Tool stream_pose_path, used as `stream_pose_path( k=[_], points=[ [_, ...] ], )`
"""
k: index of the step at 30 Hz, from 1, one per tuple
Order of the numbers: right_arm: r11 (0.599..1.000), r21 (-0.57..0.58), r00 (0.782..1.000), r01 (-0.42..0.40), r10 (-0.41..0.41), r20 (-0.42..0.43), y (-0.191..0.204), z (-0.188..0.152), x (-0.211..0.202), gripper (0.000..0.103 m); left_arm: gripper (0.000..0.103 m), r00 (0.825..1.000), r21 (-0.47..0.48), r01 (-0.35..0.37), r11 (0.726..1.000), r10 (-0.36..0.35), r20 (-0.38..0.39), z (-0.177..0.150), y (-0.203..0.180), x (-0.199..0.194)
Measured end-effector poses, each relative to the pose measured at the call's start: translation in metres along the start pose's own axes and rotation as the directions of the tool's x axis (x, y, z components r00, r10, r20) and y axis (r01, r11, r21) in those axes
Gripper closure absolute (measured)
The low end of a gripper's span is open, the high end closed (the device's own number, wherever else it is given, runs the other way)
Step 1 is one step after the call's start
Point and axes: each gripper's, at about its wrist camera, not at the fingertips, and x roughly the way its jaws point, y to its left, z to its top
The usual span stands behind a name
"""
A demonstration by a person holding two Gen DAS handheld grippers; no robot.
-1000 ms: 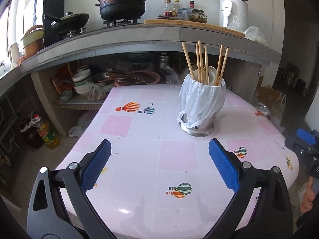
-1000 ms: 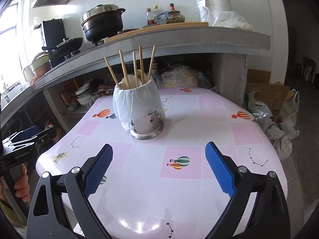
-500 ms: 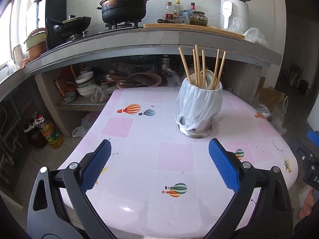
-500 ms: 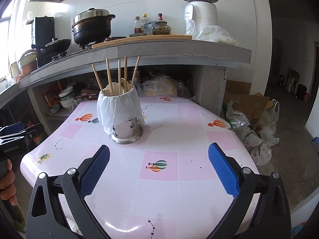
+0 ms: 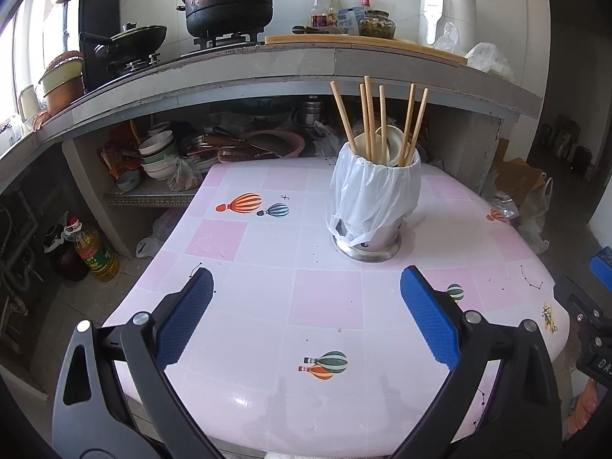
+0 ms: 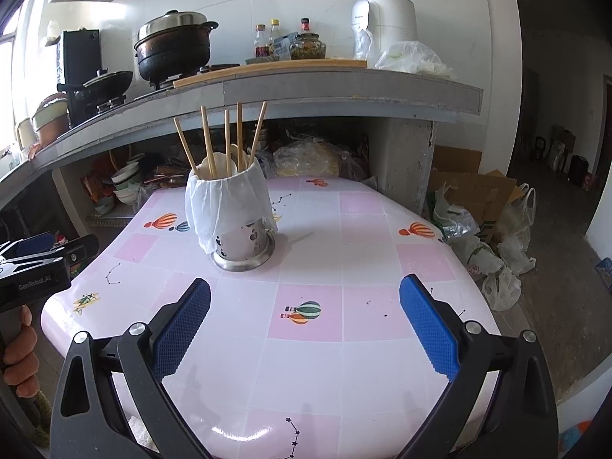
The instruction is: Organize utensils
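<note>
Both the left gripper and right gripper hang spread wide, grasping nothing, above the tabletop. Chopsticks stand in the bag-wrapped holder.

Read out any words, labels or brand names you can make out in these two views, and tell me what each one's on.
"GenRoboLAI", as best it reads: on the left gripper body, seen from the right wrist.
"DA", cut off by the frame edge: on the right gripper body, seen from the left wrist.
Too small or blurred: white appliance brand, oil bottle label, sauce bottles labels.
</note>
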Motion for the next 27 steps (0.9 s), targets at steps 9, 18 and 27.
stream_pose_path(
  k=[9,18,27],
  points=[
    [1.0,0.002,0.999,0.01,-0.01,0.03,0.0,0.011,-0.001,0.007,0.008,0.998,0.003,-0.018,1.0,0.017,0.062,0.017,-0.005,-0.006],
    [1.0,0.004,0.999,0.003,-0.003,0.035,0.003,0.014,0.003,0.007,0.008,0.994,-0.004,-0.006,1.0,0.007,0.112,0.024,-0.006,-0.009],
    [1.0,0.0,0.999,0.016,-0.016,0.034,0.005,0.017,0.007,0.007,0.008,0.995,-0.005,0.005,1.0,-0.004,0.102,0.02,-0.006,-0.006]
  ],
)
